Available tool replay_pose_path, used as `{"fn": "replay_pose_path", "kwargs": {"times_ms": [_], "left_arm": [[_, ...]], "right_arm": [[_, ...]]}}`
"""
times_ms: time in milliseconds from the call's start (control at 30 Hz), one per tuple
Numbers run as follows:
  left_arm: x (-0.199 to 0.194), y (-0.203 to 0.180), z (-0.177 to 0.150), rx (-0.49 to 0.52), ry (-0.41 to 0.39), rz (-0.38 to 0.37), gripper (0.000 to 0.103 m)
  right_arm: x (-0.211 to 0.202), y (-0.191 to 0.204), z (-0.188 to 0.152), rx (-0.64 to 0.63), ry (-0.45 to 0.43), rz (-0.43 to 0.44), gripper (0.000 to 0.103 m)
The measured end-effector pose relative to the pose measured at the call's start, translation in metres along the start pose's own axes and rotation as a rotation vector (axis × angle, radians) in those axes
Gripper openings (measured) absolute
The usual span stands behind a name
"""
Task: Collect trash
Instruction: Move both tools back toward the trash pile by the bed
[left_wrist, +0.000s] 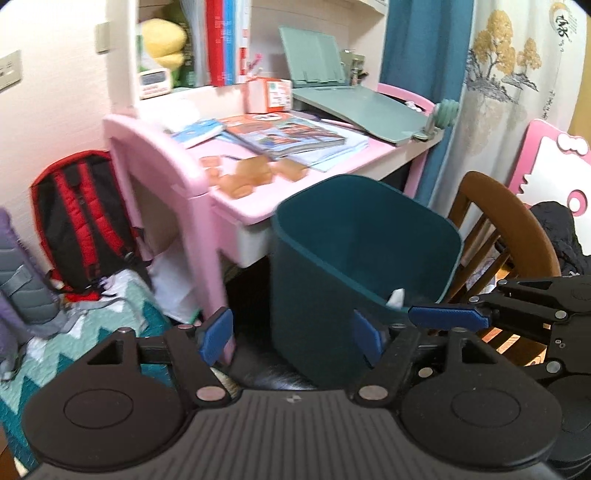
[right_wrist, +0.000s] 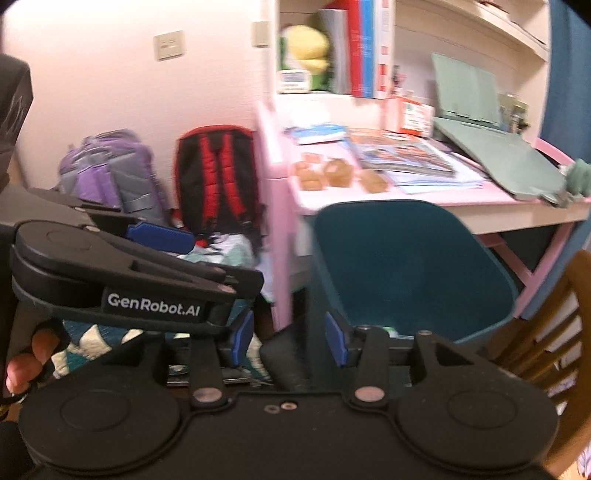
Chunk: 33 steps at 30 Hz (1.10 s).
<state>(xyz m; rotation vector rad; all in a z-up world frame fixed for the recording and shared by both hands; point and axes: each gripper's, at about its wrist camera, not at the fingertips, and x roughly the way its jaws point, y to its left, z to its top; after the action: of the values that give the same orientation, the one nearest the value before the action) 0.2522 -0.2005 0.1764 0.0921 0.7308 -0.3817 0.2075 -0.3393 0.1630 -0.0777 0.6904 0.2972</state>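
Observation:
A dark teal trash bin (left_wrist: 354, 258) stands on the floor in front of a pink desk (left_wrist: 177, 166); it also shows in the right wrist view (right_wrist: 406, 266). A white scrap (left_wrist: 397, 297) lies inside it near the rim. Several crumpled brown wrappers (left_wrist: 251, 175) lie on the desk's front edge, also seen in the right wrist view (right_wrist: 336, 173). My left gripper (left_wrist: 291, 336) is open and empty, low before the bin. My right gripper (right_wrist: 290, 336) is open and empty, beside the bin's left wall. The right gripper's blue finger (left_wrist: 447, 319) shows at the bin's right.
Books and booklets (left_wrist: 288, 136) and a green folder stand (left_wrist: 354, 107) cover the desk. A red and black backpack (left_wrist: 85, 221) and a purple bag (right_wrist: 110, 170) lean on the wall at left. A wooden chair (left_wrist: 509, 236) stands at right. A zigzag quilt (left_wrist: 92, 332) lies on the floor.

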Motion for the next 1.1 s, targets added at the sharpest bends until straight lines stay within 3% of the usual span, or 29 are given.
{"fn": "replay_pose_path", "kwargs": {"times_ms": [300, 633, 833, 1100], "left_arm": [[-0.034, 0.060, -0.047, -0.077, -0.012, 0.058, 0.082], [-0.044, 0.149, -0.112, -0.199, 0.010, 0.152, 0.086], [-0.036, 0.206, -0.163, -0.273, 0.023, 0.192, 0.094], [0.008, 0.285, -0.244, -0.374, 0.152, 0.247, 0.094]], "right_arm": [[0.014, 0.063, -0.008, -0.072, 0.020, 0.122, 0.045], [0.064, 0.129, -0.027, -0.124, 0.079, 0.284, 0.047], [0.112, 0.174, -0.049, -0.172, 0.138, 0.342, 0.048], [0.197, 0.230, -0.102, -0.251, 0.240, 0.381, 0.048]]}}
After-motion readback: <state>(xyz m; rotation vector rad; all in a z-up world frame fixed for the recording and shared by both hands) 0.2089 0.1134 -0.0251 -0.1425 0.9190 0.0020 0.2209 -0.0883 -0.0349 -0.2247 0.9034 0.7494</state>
